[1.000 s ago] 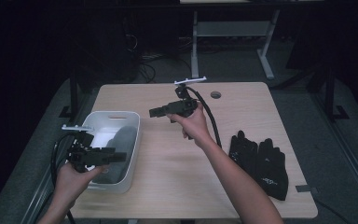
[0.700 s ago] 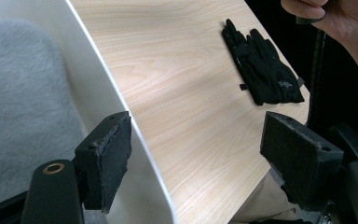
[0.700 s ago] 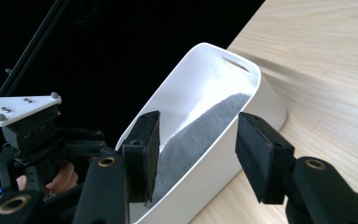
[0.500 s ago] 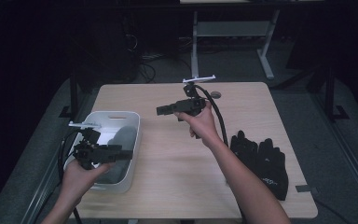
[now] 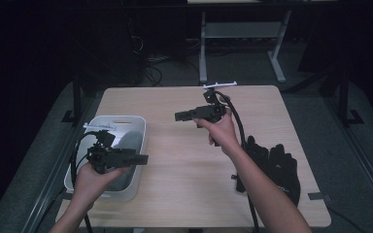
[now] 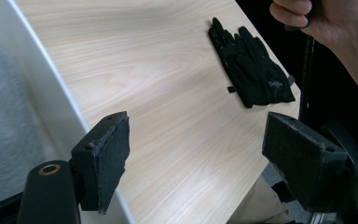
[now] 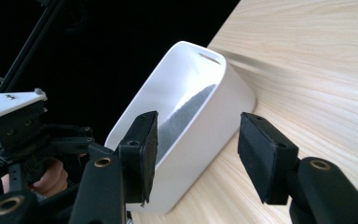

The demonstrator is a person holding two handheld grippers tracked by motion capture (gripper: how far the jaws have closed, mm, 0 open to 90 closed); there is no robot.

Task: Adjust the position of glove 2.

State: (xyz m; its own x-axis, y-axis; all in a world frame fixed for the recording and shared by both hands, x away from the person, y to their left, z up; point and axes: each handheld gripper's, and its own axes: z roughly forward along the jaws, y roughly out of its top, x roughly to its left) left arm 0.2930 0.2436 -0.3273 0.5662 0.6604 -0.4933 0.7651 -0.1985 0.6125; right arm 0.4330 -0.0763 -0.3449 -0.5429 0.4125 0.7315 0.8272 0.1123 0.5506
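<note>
A white bin sits at the table's left edge, long axis running away from the person (grey cloth inside). Left gripper hovers over it, jaws spread; right gripper above mid-table, spread. Black gloves lie right.

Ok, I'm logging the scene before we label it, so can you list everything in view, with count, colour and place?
table: one, light wood, centre of the high view.
bin: one, white, at the table's left edge; holds something grey.
grey item: one, inside the bin; too unclear to name.
gloves: a black pair, lying at the table's right edge.
table frame: one, white, on the floor beyond the table.
left gripper: one, black, held over the bin, jaws wide apart, holding nothing.
right gripper: one, black, held above the table's middle, jaws apart, holding nothing.
hands: two, left hand near the bin, right hand over the table.
</note>
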